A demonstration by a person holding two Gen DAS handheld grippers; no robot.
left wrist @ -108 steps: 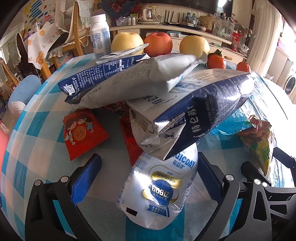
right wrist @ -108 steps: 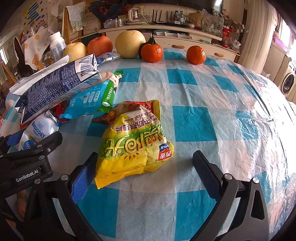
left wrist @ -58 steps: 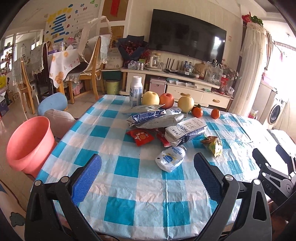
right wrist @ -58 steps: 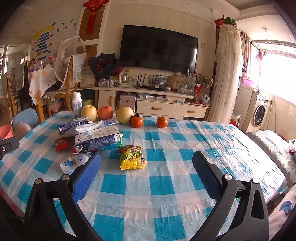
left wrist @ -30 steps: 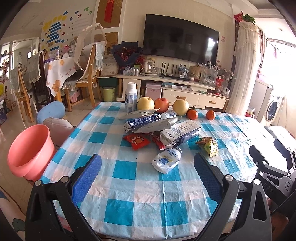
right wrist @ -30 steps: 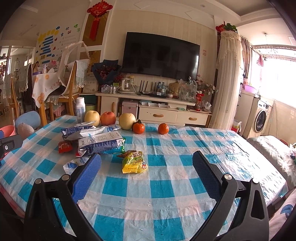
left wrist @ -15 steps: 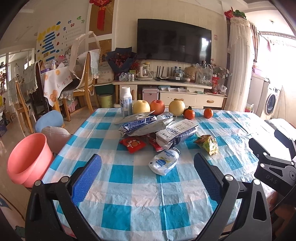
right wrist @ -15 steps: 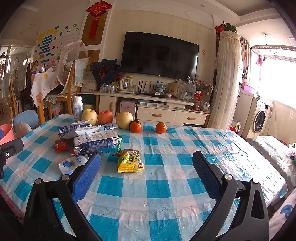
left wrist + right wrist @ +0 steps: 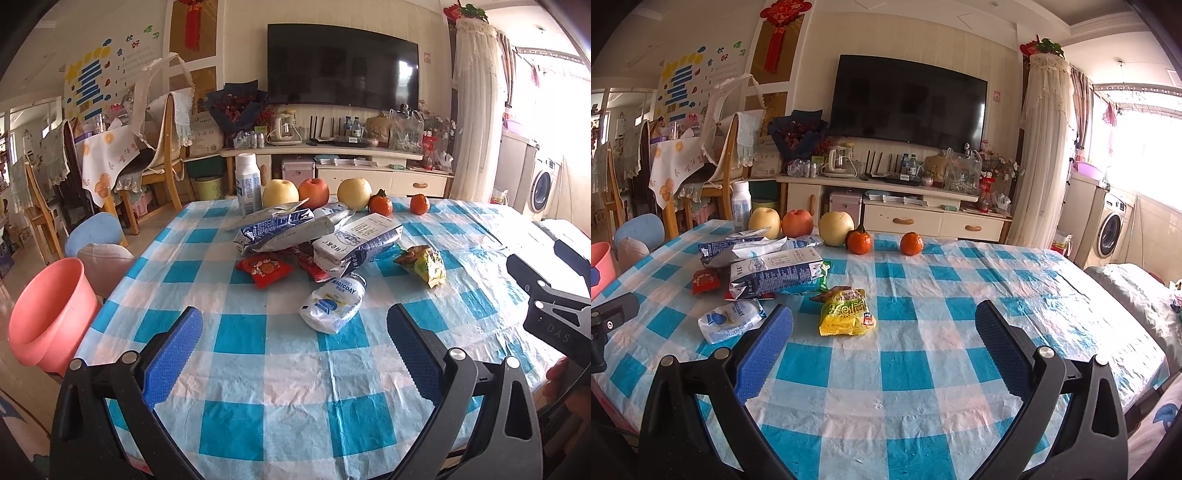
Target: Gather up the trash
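Both grippers have withdrawn from close over the litter to a standing view of the whole blue-and-white checked worktop [image 9: 280, 373]; over the last second the views shift only slightly, so the retreat appears nearly complete. Nothing has been lifted. The left gripper [image 9: 295, 347] hangs over the near edge with its blue-padded fingers [image 9: 173, 354] wide apart and empty, and the right gripper [image 9: 884, 343] is likewise spread and holds nothing. The trash lies where it was: a white squashed pouch with a blue round label [image 9: 332, 301] nearest the left gripper, a yellow-green crumpled snack bag [image 9: 846, 313] ahead of the right gripper, a small red printed packet [image 9: 264, 267], and two navy-and-white flattened milk cartons [image 9: 354, 240] stacked over a red wrapper behind them. The row of apples, pears and oranges [image 9: 314, 192] and the white plastic bottle [image 9: 248, 184] at the far edge appear not to be waste. A pink plastic bucket [image 9: 48, 314] stands on the floor off the worktop's left corner and is judged the likely bin. In the inspector's judgement, collection has not started; the pull-back reads as a survey before a first pick. The pouch and the snack bag lie apart from the pile and are the easiest first grasps.
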